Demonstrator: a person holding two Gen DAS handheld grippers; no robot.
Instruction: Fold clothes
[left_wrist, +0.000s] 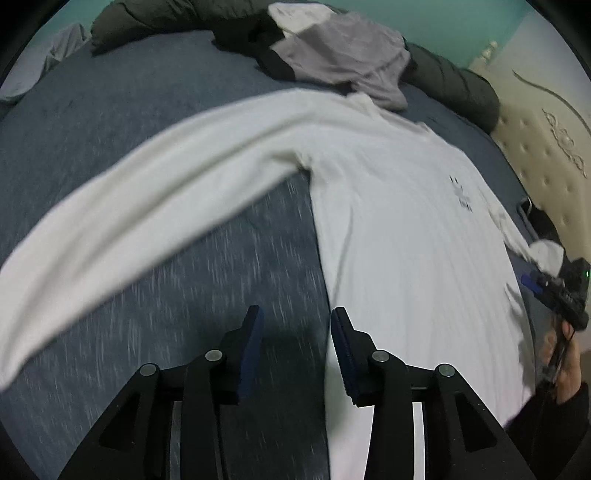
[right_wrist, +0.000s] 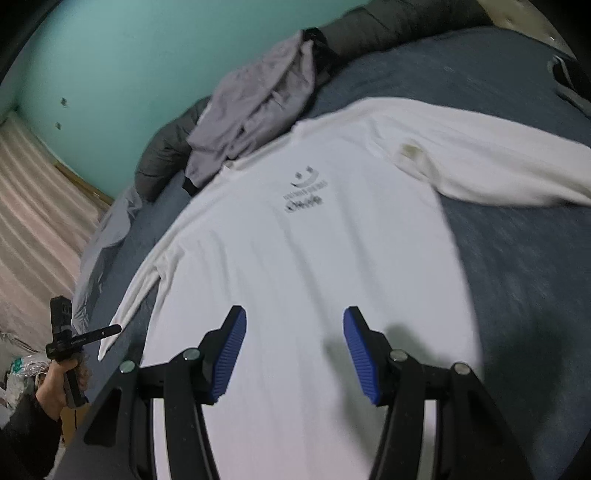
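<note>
A white long-sleeved shirt (right_wrist: 295, 266) lies spread flat on the bed (right_wrist: 517, 258), both grippers (left_wrist: 297, 347) (right_wrist: 294, 354) spread and empty, sleeves seemingly due inward.

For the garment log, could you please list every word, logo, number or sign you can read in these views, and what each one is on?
Nothing can be read as text.
White long-sleeved shirt: a dark chest print, a smiley-like mark above two lines of lettering, too blurred to read.
The same print in the left wrist view: a smear, unreadable.
Grey garment: no lettering visible.
Left gripper and right gripper: no readable labels.
</note>
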